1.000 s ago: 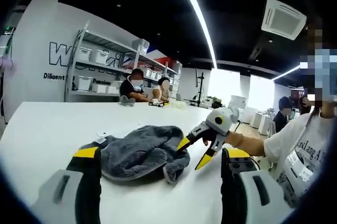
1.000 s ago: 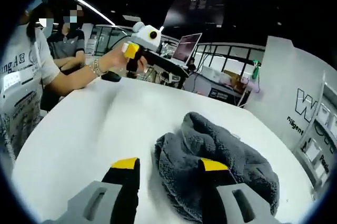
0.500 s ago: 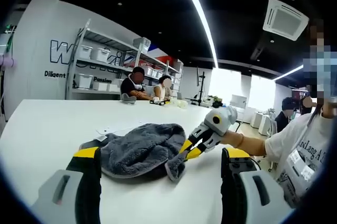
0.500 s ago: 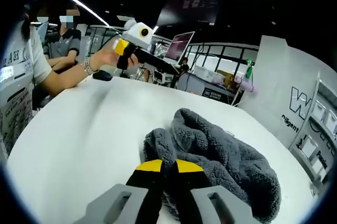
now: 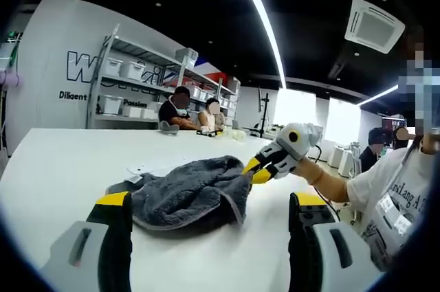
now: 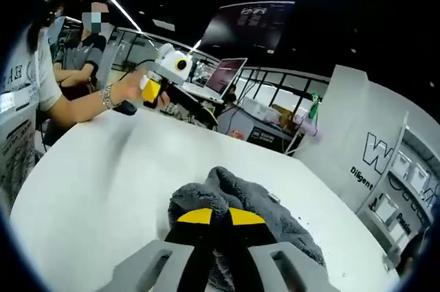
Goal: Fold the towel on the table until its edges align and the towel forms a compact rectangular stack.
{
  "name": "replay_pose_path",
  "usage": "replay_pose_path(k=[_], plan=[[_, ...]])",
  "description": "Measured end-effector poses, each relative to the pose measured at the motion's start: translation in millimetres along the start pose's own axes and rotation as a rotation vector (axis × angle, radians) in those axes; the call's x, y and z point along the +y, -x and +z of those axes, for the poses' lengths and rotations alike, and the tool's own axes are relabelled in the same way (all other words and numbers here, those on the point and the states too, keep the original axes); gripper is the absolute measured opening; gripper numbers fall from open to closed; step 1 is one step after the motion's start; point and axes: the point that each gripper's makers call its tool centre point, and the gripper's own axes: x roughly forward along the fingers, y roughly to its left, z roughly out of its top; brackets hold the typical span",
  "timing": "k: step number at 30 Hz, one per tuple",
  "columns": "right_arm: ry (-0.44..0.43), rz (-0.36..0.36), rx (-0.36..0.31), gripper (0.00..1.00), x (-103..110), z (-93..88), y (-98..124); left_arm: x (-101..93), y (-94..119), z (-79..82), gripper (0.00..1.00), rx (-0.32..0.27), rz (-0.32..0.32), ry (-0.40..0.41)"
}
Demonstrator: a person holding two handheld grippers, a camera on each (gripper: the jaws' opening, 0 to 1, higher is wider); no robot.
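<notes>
A grey fluffy towel [image 5: 182, 192] lies crumpled on the white table [image 5: 55, 161]. My left gripper [image 5: 210, 200] is open just in front of it, one jaw on each side, holding nothing. My right gripper [image 5: 256, 170] comes in from the right, shut on the towel's right edge and holding that edge up off the table. In the right gripper view, the yellow-tipped jaws of the right gripper [image 6: 213, 217] are pressed together on the towel [image 6: 275, 230], which bunches up beyond them. The left gripper [image 6: 152, 86] is held in a hand over the far side of the table [image 6: 103, 168].
Metal shelves with white bins [image 5: 124, 89] stand against the back wall. Two people [image 5: 180, 110] sit at the table's far end. An open laptop [image 6: 223, 75] sits beyond the table. A person's forearm [image 6: 75, 103] reaches over the table edge.
My right gripper went from open beside the towel to shut on its edge, then lifted that edge up. The left gripper stayed open and barely moved.
</notes>
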Motion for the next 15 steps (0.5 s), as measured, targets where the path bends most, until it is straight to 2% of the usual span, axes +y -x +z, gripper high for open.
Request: replay_pose_path(k=[10,15], plan=[[0.053,-0.029,-0.021,0.06,-17.2,40.2,20.2,-0.6,3.4,3.6,0.99,-0.013,0.002,-0.001],[0.034,-0.058,-0.08,0.06,-29.1,65.1,40.6,-0.9,4.5,3.7,0.99,-0.014,0.006,-0.001]])
